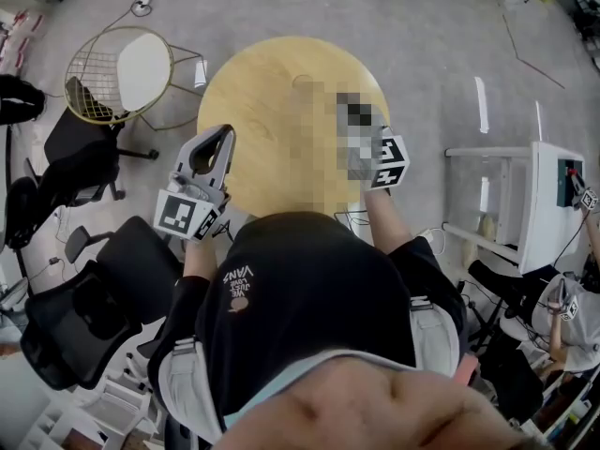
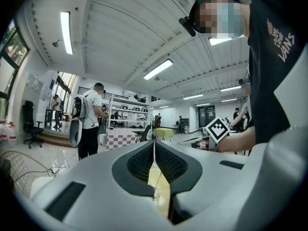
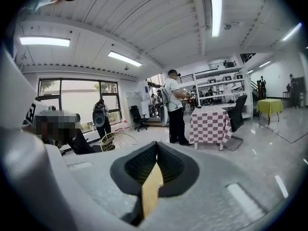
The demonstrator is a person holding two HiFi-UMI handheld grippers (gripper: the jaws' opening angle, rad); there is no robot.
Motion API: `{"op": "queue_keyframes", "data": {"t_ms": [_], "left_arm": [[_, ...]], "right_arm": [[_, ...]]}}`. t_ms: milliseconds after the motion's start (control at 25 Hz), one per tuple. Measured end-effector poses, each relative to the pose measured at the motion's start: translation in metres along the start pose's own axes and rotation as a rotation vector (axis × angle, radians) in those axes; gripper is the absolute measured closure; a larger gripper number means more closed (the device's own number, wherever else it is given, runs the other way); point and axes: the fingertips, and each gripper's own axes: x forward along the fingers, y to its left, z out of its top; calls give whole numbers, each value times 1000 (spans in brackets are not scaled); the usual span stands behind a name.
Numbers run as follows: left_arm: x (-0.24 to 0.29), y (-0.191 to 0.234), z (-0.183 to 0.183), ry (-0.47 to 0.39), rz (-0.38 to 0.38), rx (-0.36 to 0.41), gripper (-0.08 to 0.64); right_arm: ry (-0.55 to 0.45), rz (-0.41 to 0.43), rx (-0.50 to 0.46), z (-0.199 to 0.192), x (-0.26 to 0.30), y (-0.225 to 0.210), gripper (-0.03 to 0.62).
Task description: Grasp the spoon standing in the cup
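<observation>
A clear glass cup [image 2: 156,192] stands on the round wooden table [image 1: 272,92], seen through the slit below my left gripper's closed jaws. A thin spoon handle [image 2: 159,178] leans up out of it. In the head view a mosaic patch covers the spot where the cup would be. My left gripper [image 1: 227,132] is shut and empty, held over the table's near left edge; its tips [image 2: 154,141] meet. My right gripper [image 1: 364,120] hovers over the table's right side, also shut with nothing in it [image 3: 156,143]. Only bare tabletop [image 3: 151,191] shows below its jaws.
A gold wire chair with a white cushion [image 1: 122,73] stands left of the table. Black office chairs [image 1: 84,317] crowd the near left. A white stand [image 1: 548,204] is on the right. Farther off are a person with a backpack [image 2: 89,124] and a checkered table [image 3: 209,124].
</observation>
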Motion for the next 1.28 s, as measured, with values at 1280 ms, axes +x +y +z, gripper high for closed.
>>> {"op": "queue_keyframes", "data": {"t_ms": [1280], "left_arm": [[-2, 25, -3, 10, 39, -32, 551]], "right_arm": [[173, -30, 32, -62, 69, -13, 591]]}}
